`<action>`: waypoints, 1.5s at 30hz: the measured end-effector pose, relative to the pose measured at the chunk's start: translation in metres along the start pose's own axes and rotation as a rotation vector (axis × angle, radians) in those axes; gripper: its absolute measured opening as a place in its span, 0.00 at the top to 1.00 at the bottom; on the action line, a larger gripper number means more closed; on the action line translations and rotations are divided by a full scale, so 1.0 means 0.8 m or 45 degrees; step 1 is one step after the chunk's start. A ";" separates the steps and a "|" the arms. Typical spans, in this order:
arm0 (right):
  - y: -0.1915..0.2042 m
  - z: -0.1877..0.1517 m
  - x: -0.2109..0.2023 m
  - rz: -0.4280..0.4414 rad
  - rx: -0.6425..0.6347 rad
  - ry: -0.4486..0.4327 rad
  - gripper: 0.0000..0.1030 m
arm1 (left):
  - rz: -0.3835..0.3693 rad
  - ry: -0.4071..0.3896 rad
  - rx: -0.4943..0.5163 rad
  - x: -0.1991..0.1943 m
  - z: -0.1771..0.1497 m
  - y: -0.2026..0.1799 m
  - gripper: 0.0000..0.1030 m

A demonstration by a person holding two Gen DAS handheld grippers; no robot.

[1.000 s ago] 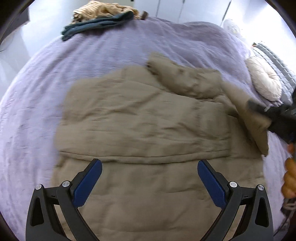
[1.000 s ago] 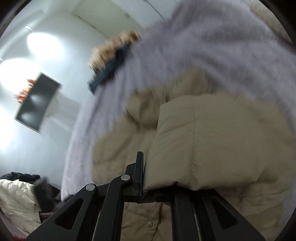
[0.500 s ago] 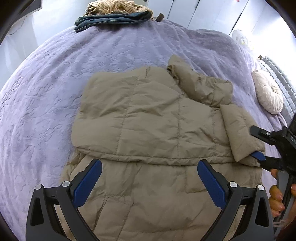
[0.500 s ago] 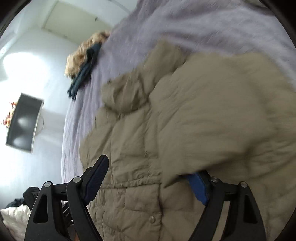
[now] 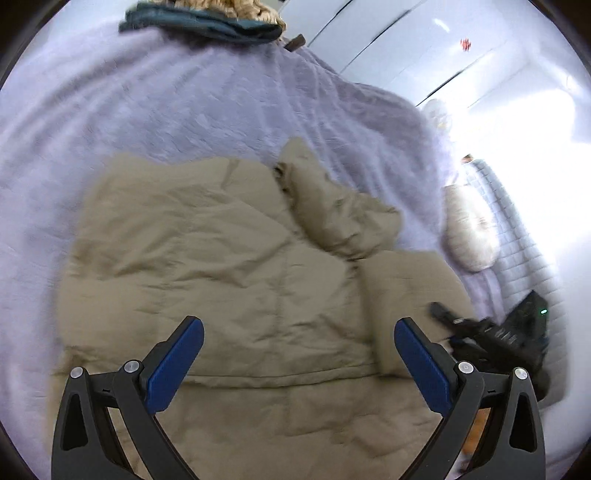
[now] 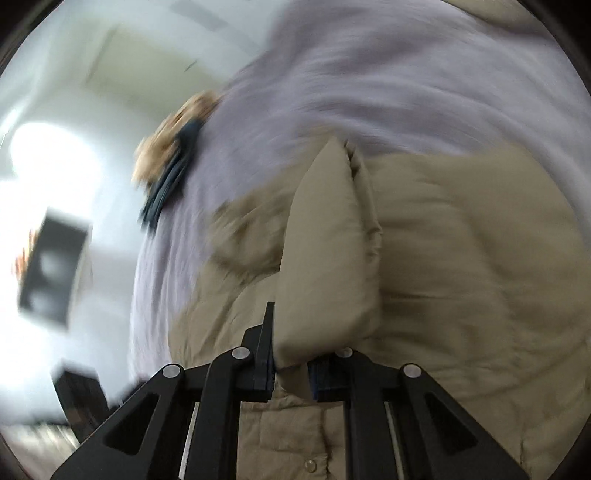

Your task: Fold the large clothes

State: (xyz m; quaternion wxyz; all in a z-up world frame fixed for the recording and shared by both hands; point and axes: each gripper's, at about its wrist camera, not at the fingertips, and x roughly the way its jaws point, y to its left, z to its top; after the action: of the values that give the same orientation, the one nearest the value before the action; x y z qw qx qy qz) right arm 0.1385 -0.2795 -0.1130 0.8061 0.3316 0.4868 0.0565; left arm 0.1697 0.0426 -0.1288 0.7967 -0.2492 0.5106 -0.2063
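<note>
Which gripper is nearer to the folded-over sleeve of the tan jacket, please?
Right. The right gripper is shut on the sleeve end. The left gripper hangs open above the jacket body, beside the sleeve and not touching it.

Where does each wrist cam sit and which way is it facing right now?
Left wrist: on the open left gripper, looking down over the khaki puffer jacket on the purple bedspread; right gripper visible at right.
Right wrist: on the right gripper, rolled sideways, shut on the jacket's sleeve.
Shared: jacket, bedspread, the clothes pile.
</note>
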 end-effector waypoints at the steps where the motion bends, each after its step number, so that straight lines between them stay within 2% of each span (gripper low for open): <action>1: 0.024 -0.005 0.009 -0.013 -0.111 0.035 0.86 | -0.063 0.016 -0.049 0.002 0.003 0.008 0.00; 3: 0.055 -0.018 0.028 -0.064 -0.256 0.092 0.85 | -0.123 0.027 -0.108 0.004 0.006 0.016 0.00; 5: 0.076 -0.032 0.049 -0.110 -0.361 0.164 0.81 | -0.128 0.031 -0.157 0.006 0.008 0.025 0.00; 6: 0.081 -0.038 0.057 -0.118 -0.386 0.197 0.66 | -0.127 0.034 -0.170 0.008 0.008 0.027 0.00; 7: 0.085 -0.047 0.068 -0.124 -0.405 0.242 0.41 | -0.138 0.047 -0.187 0.011 0.008 0.030 0.00; 8: 0.086 -0.052 0.073 -0.131 -0.412 0.260 0.30 | -0.148 0.061 -0.196 0.014 0.008 0.032 0.00; 9: 0.086 -0.057 0.075 -0.139 -0.422 0.268 0.23 | -0.156 0.075 -0.204 0.018 0.008 0.033 0.00; 12: 0.077 -0.069 0.060 -0.173 -0.451 0.276 0.23 | -0.140 0.099 -0.183 0.032 0.009 0.025 0.00; 15: 0.036 -0.066 0.021 -0.207 -0.375 0.247 0.23 | -0.130 0.118 -0.150 0.047 0.007 0.016 0.00; 17: -0.005 -0.062 -0.008 -0.228 -0.257 0.233 0.23 | -0.130 0.136 -0.127 0.059 0.004 0.006 0.00; 21: -0.117 -0.051 -0.058 -0.227 0.111 0.180 0.23 | -0.115 0.169 -0.076 0.083 0.001 -0.015 0.00; 24: -0.189 -0.048 -0.093 -0.176 0.377 0.063 0.23 | -0.081 0.184 -0.051 0.096 -0.003 -0.027 0.00; 25: -0.208 -0.049 -0.103 -0.154 0.443 0.025 0.24 | -0.062 0.185 -0.041 0.099 -0.004 -0.032 0.00; 26: -0.221 -0.050 -0.109 -0.129 0.497 -0.004 0.28 | -0.046 0.189 -0.033 0.102 -0.006 -0.036 0.05; 27: -0.231 -0.050 -0.112 -0.106 0.534 -0.022 0.52 | -0.032 0.196 -0.027 0.105 -0.007 -0.039 0.11; 28: -0.242 -0.049 -0.113 -0.090 0.566 -0.026 0.77 | -0.010 0.212 -0.018 0.108 -0.008 -0.042 0.32; 29: -0.247 -0.047 -0.108 -0.099 0.578 -0.015 0.86 | 0.023 0.237 0.001 0.113 -0.008 -0.045 0.66; 30: -0.248 -0.050 -0.105 -0.107 0.587 -0.005 0.88 | 0.046 0.255 0.018 0.116 -0.008 -0.047 0.84; 31: -0.251 -0.050 -0.103 -0.106 0.592 0.000 0.90 | 0.082 0.265 0.043 0.117 -0.008 -0.050 0.90; 36: -0.221 -0.042 -0.085 -0.099 0.473 0.011 0.91 | 0.137 0.131 0.135 0.078 -0.008 -0.050 0.90; 39: -0.205 -0.040 -0.056 -0.139 0.393 0.061 0.91 | 0.229 0.174 0.121 0.080 -0.012 -0.021 0.89; 41: -0.206 -0.043 -0.042 -0.157 0.403 0.083 0.91 | 0.300 0.195 0.148 0.083 -0.015 -0.009 0.89; 42: -0.208 -0.044 -0.040 -0.150 0.423 0.085 0.91 | 0.328 0.187 0.161 0.080 -0.016 -0.007 0.88; 43: -0.211 -0.046 -0.041 -0.141 0.443 0.080 0.91 | 0.347 0.170 0.181 0.073 -0.016 -0.006 0.81; 45: -0.213 -0.047 -0.043 -0.132 0.450 0.087 0.91 | 0.389 0.149 0.215 0.058 -0.014 -0.006 0.80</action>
State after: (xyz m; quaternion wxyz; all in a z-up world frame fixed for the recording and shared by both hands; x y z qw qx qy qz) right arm 0.0503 -0.4078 -0.1990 0.7200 0.4405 0.5328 -0.0603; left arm 0.1773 0.0101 -0.1627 0.8057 -0.0885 0.5690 -0.1391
